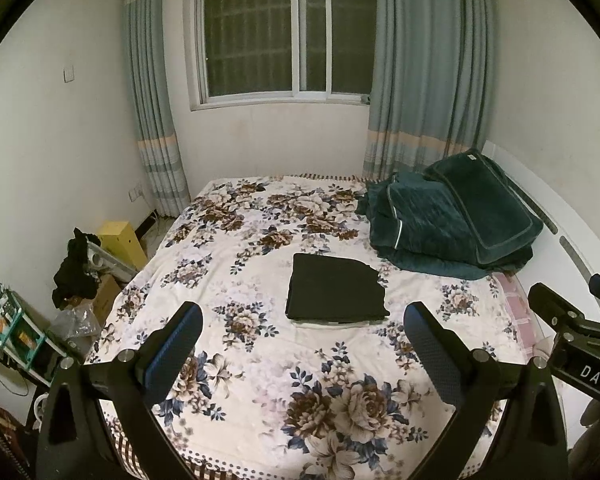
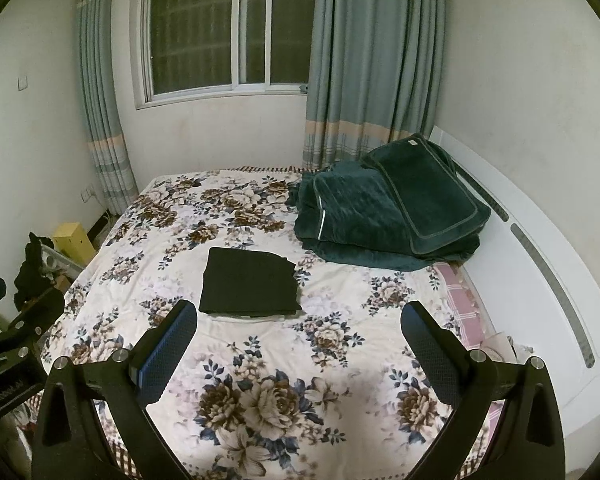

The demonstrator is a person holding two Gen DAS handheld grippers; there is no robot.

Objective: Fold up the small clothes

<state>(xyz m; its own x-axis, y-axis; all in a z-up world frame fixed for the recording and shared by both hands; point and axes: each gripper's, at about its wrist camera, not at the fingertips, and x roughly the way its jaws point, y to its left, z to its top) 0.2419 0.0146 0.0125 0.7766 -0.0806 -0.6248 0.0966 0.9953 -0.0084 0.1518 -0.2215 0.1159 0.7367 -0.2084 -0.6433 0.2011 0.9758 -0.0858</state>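
A black garment (image 1: pixel 335 292) (image 2: pixel 250 285) lies folded into a neat rectangle in the middle of the floral bedspread (image 1: pixel 260 360) (image 2: pixel 340 320), with a white layer showing under its near edge. My left gripper (image 1: pixel 304 320) hovers open above the near part of the bed, well short of the garment, with nothing between its fingers. My right gripper (image 2: pixel 299 318) is open too and holds nothing. The right gripper's body (image 1: pixel 572 328) shows at the right edge of the left wrist view; the left gripper's body (image 2: pixel 16 328) shows at the left edge of the right wrist view.
A folded dark green quilt with a pillow (image 1: pixel 456 220) (image 2: pixel 388 212) sits at the bed's far right by the white headboard (image 2: pixel 540 264). Left of the bed stand a yellow box (image 1: pixel 122 240), dark clothes on a rack (image 1: pixel 76 268), cardboard boxes and a cluttered shelf (image 1: pixel 12 328). Window and curtains are behind.
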